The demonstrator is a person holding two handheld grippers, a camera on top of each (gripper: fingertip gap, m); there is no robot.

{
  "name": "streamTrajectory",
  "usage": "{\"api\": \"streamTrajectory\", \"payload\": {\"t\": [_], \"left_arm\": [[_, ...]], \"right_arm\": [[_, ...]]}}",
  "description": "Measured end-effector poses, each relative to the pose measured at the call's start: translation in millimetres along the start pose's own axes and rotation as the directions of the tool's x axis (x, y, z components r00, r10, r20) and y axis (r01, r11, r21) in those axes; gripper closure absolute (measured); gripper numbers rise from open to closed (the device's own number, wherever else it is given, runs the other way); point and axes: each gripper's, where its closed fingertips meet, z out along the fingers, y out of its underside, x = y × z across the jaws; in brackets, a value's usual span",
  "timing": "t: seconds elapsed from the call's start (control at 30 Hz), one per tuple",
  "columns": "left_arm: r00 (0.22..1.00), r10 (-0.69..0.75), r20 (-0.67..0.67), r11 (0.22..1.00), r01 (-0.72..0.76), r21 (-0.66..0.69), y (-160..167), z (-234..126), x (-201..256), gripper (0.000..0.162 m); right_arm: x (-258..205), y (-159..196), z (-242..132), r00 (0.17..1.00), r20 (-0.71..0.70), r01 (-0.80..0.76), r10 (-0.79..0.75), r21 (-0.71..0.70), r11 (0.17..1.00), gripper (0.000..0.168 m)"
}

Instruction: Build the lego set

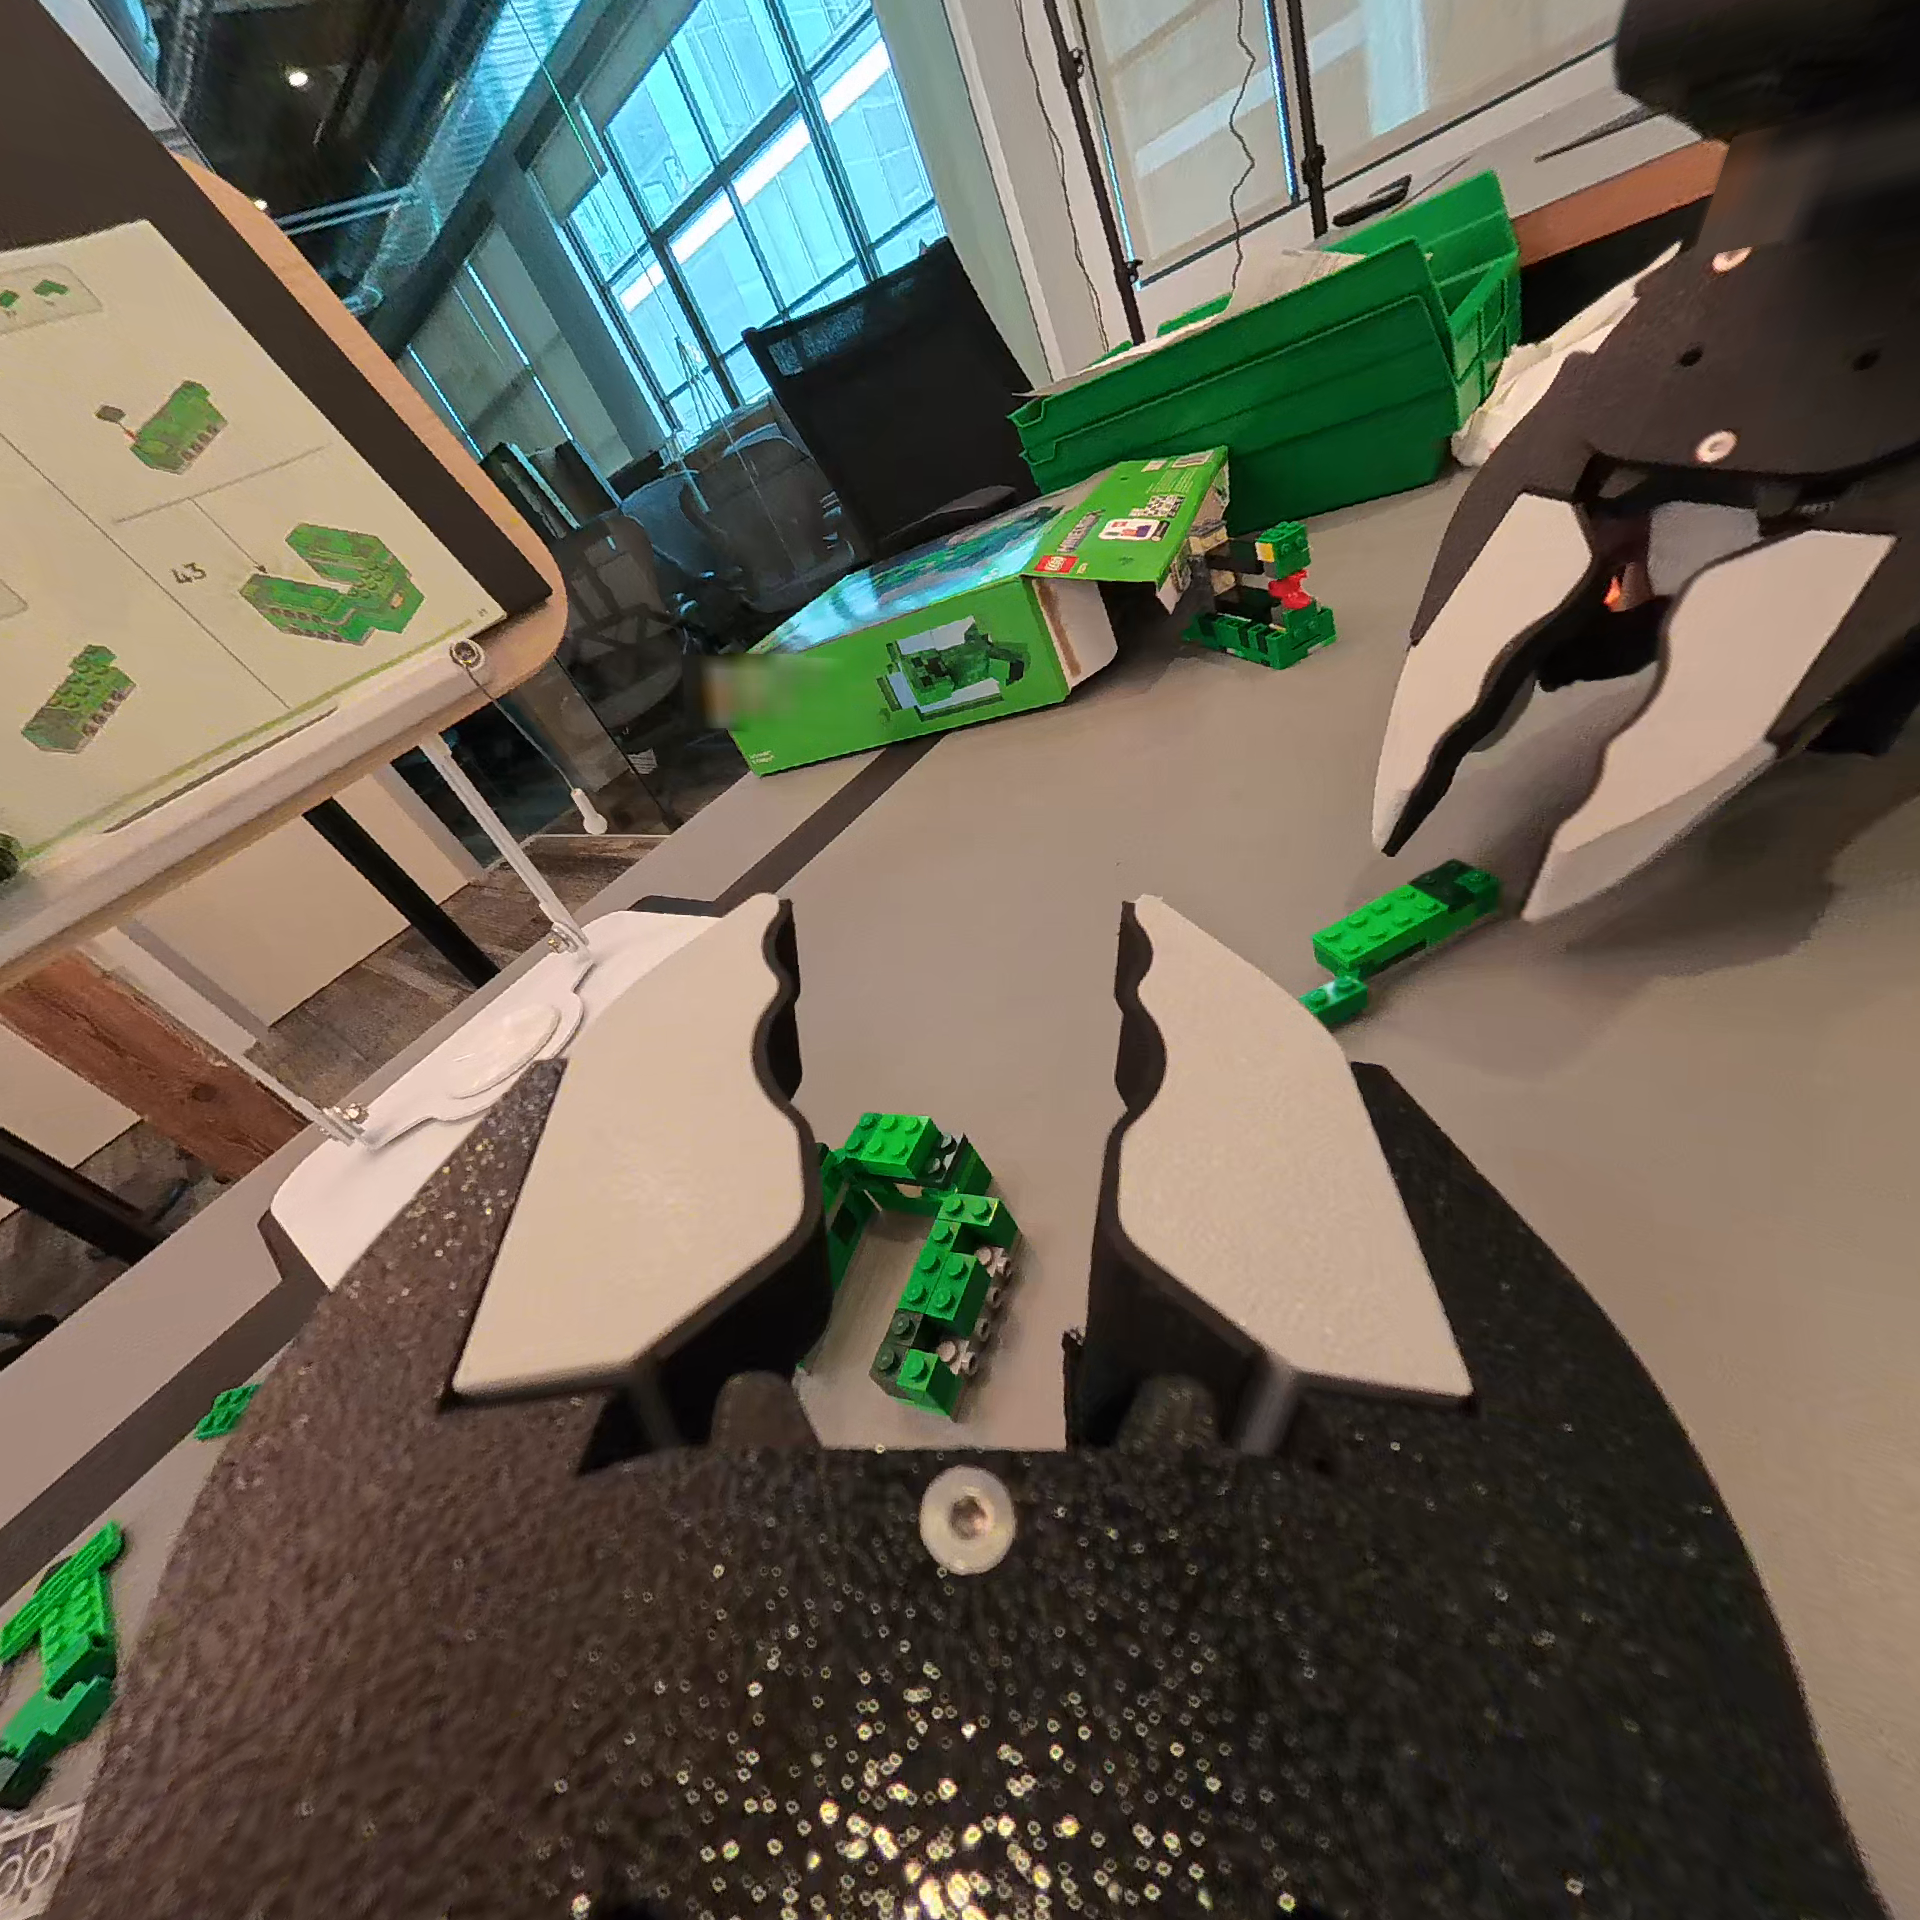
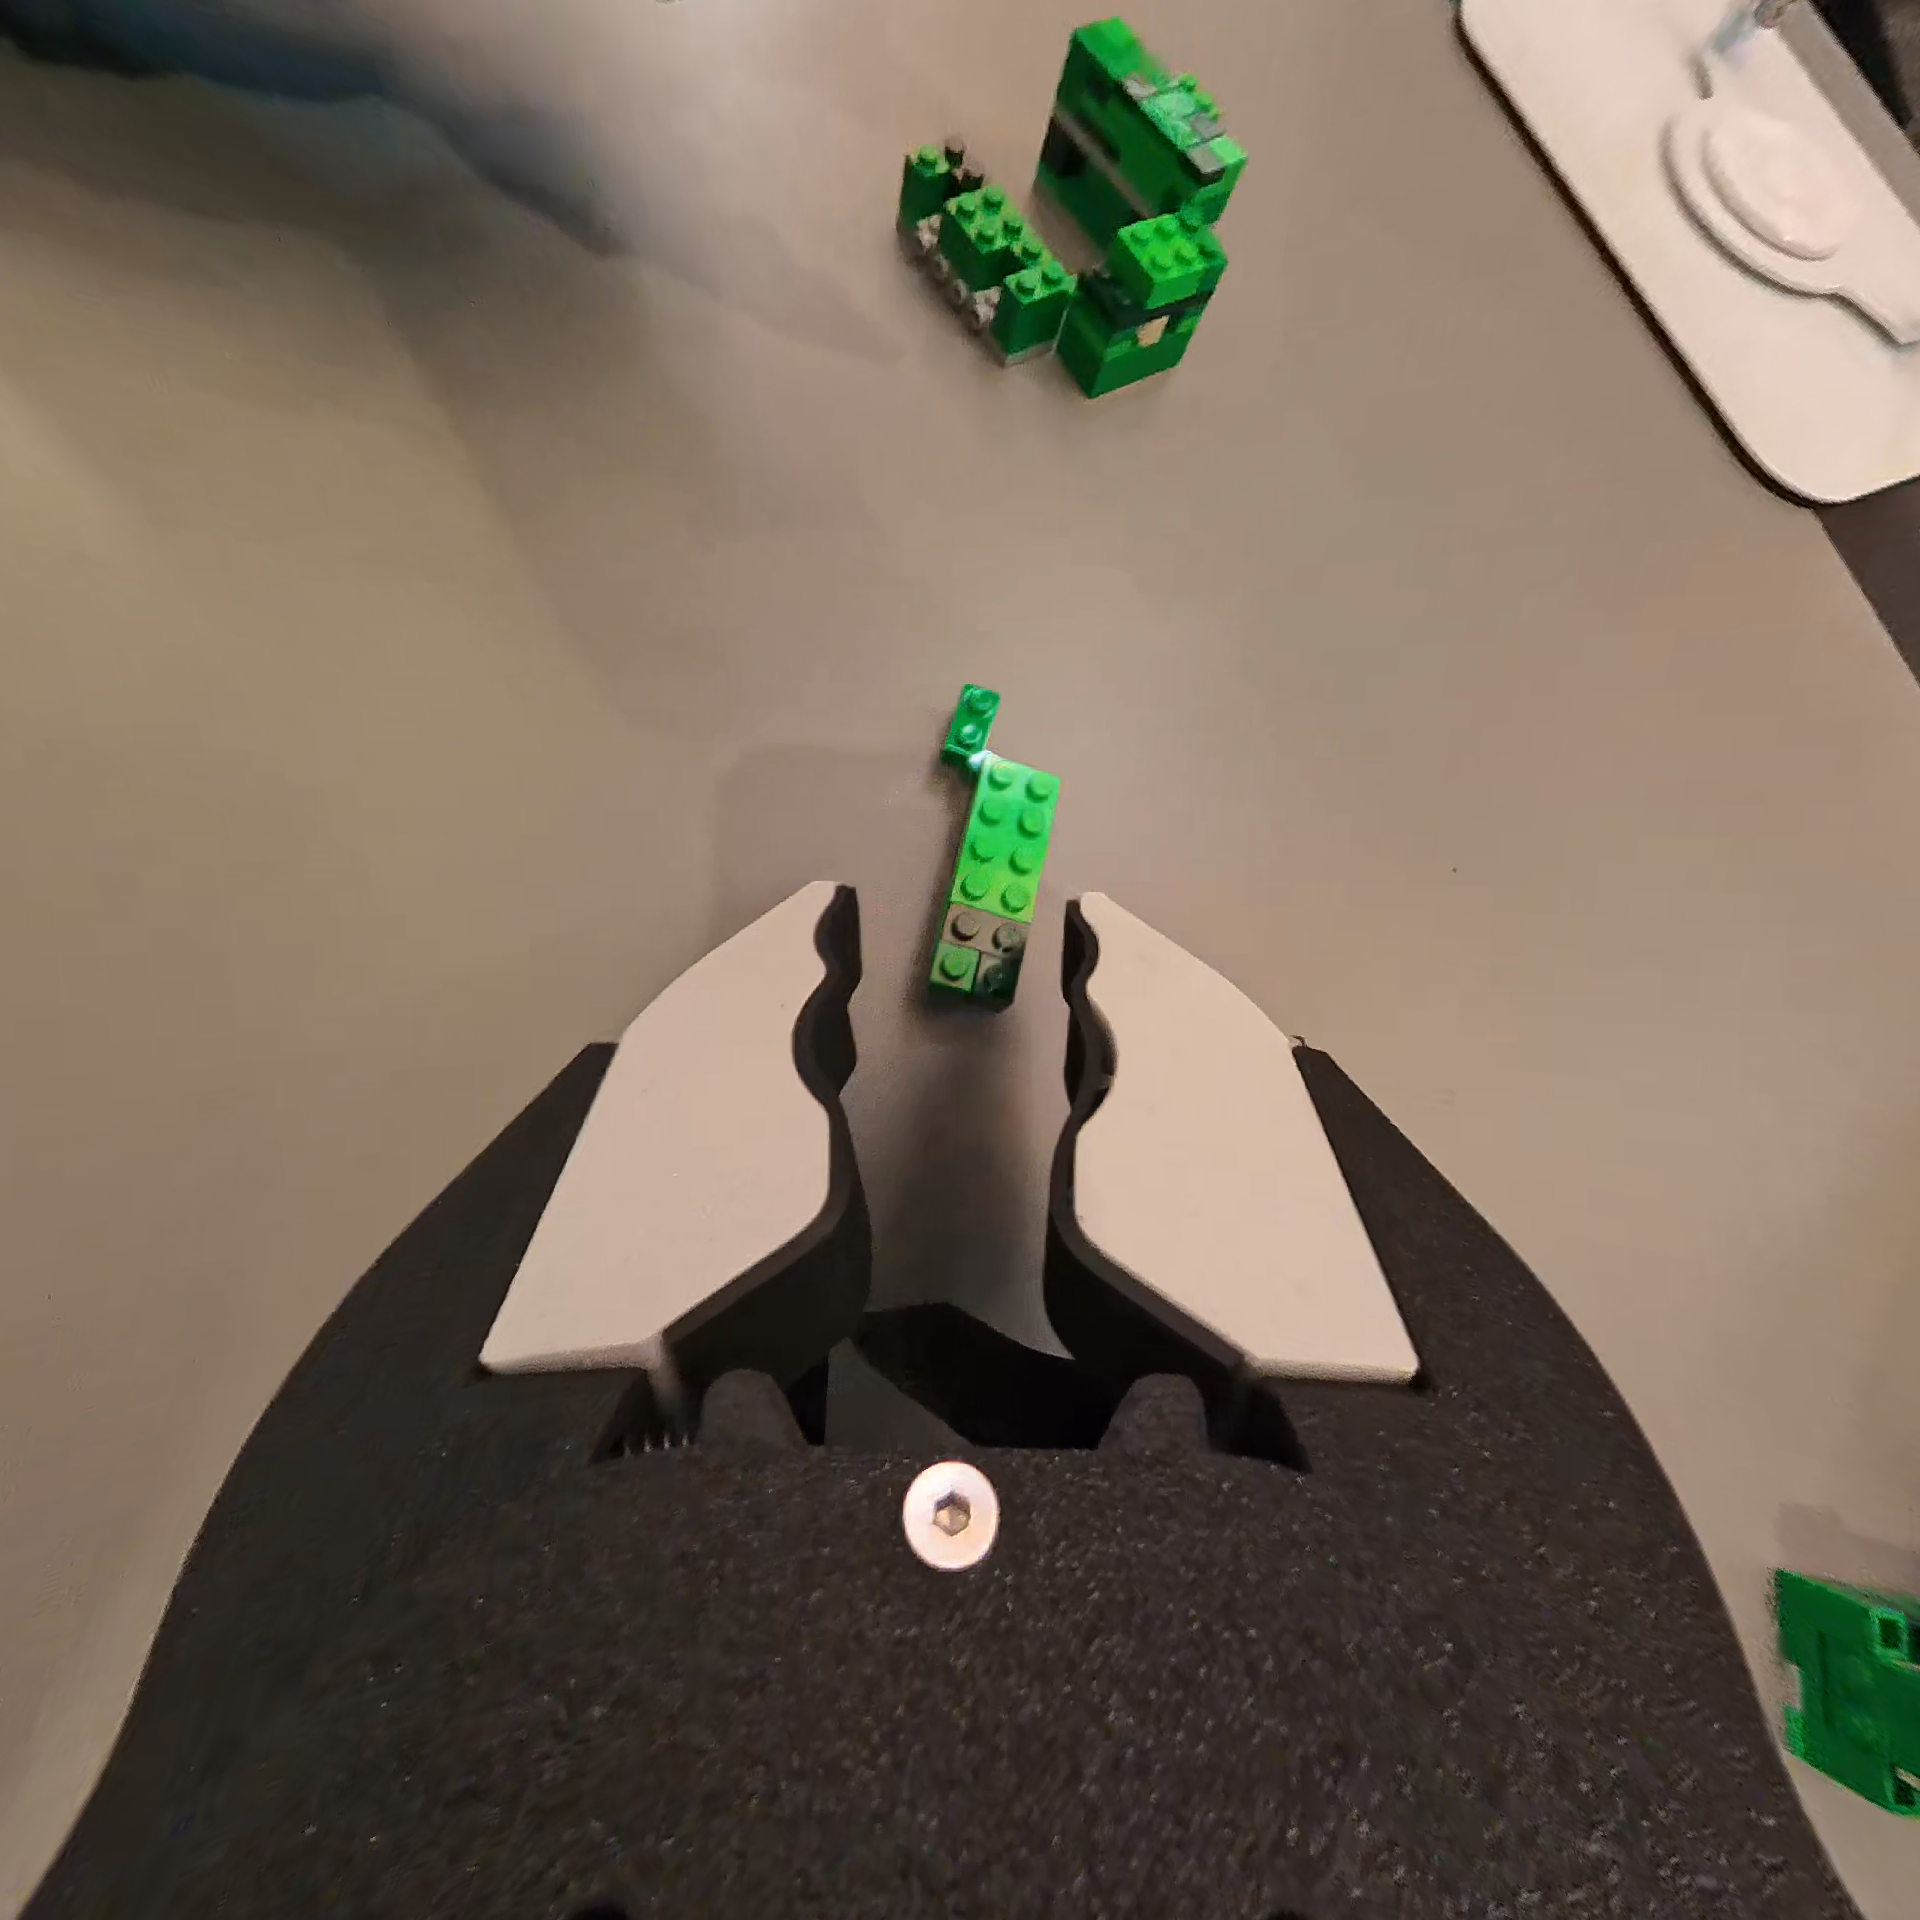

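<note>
A U-shaped green lego assembly [image 1: 920, 1262] is seen lying on the grey table [image 1: 1299, 1195], framed betw. the spread fingers of the left gripper [image 1: 951, 914], untouched. A long green brick strip [image 2: 995, 878] w/ dark end lies just ahead of the right gripper [image 2: 961, 904], whose fingers are held apart, nothing gripped. A small green plate [image 2: 972, 720] is found touching the strip's far end. Farther back: green box [image 1: 935, 649], stacked green bins [image 1: 1278, 374], instruction sheet [image 1: 177, 499] on a stand.

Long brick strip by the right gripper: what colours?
Bright green, with dark green and black at one end; clearest in the right wrist view.
</note>
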Motion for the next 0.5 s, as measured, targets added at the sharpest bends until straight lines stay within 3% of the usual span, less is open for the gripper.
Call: {"api": "streamTrajectory", "payload": {"t": [0.17, 0.3, 0.4, 0.5], "left_arm": [[1.000, -0.001, 0.007, 1.000, 0.000, 0.006, -4, -2, -2, 0.104], [1.000, -0.004, 0.015, 1.000, 0.004, 0.001, -4, -3, -4, 0.105], [0.999, -0.036, -0.025, 0.999, 0.036, -0.026, -1, -2, -1, 0.105], [0.975, -0.120, -0.189, 0.990, 0.103, -0.099, 7, -1, 20, 0.103]], "right_arm": [[-2, 14, 4, 0.999, 0.021, -0.037, 0.039, -0.107, 0.994, 0.121], [-62, -17, -4, 0.930, 0.346, -0.115, 0.122, -0.041, 0.993, 0.120], [-52, -34, -11, 0.953, 0.291, -0.109, 0.087, 0.063, 0.992, 0.122], [-16, -43, -16, 0.982, 0.141, -0.151, 0.123, 0.206, 0.967, 0.123]]}}
